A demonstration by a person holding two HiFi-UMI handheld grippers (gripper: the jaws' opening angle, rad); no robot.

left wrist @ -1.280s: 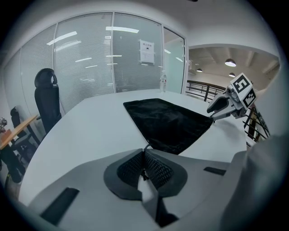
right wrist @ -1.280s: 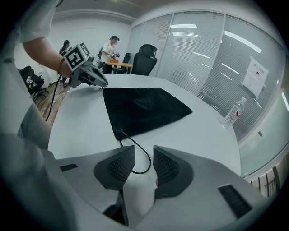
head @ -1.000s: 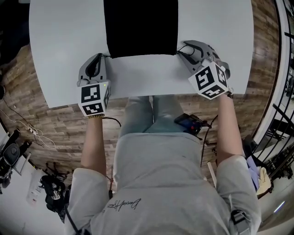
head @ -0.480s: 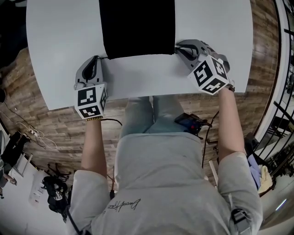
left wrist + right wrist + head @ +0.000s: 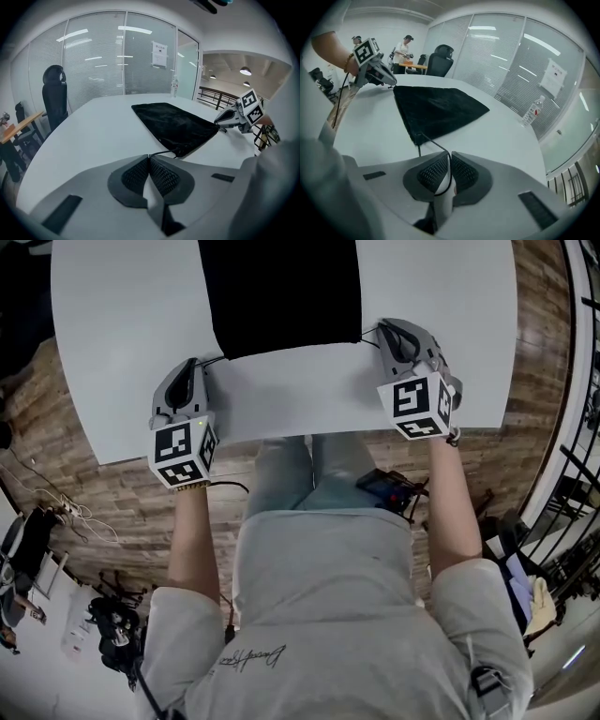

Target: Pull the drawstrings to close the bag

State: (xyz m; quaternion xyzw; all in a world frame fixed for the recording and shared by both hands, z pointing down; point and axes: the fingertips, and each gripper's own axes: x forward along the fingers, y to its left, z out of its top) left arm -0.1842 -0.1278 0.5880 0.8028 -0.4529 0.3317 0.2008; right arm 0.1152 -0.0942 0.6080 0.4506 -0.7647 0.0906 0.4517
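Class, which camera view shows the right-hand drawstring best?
Right gripper view: the drawstring runs from the bag between the right gripper's jaws, which have just been closing. Head view shows only a thin line; left gripper view, almost nothing.

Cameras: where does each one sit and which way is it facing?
Head view: on the person's head, steeply down at the table, black bag, both forearms and lap.
Left gripper view: on the left hand-held gripper, along jaws shut on the left drawstring, across the bag toward the right hand-held gripper.
Right gripper view: mirrored; its jaws have just been closing onto the right drawstring, facing the left hand-held gripper.
All share the bag.
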